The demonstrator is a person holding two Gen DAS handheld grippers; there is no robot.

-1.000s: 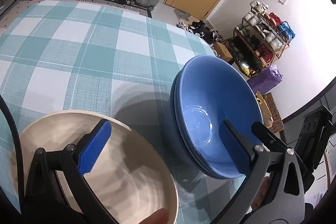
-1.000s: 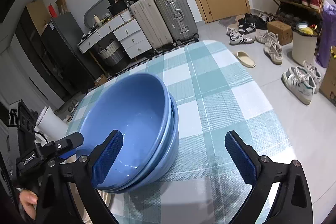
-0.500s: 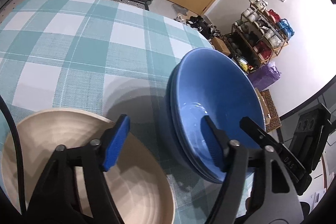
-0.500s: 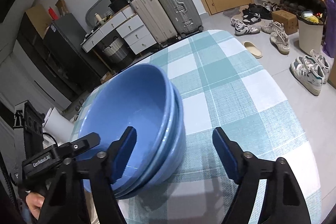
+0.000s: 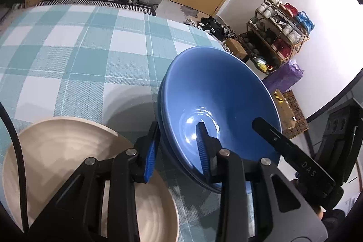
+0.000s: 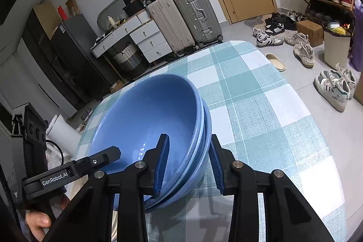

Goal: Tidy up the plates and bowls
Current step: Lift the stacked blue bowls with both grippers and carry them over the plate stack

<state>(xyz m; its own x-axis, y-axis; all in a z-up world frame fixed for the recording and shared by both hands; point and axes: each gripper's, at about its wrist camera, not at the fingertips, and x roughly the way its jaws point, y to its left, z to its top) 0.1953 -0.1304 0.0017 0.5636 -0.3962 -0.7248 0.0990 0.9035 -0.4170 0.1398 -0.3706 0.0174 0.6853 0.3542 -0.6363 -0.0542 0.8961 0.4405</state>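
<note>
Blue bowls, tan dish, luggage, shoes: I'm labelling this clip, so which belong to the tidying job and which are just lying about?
Job:
- stacked blue bowls
- tan dish
- left claw
- right claw

Lying about:
- suitcases
- shoes
- drawers

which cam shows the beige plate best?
Left wrist: the beige plate fills the lower left beside the blue bowls, partly behind the left gripper. The right wrist view shows at most a pale sliver, too hidden to tell.
</note>
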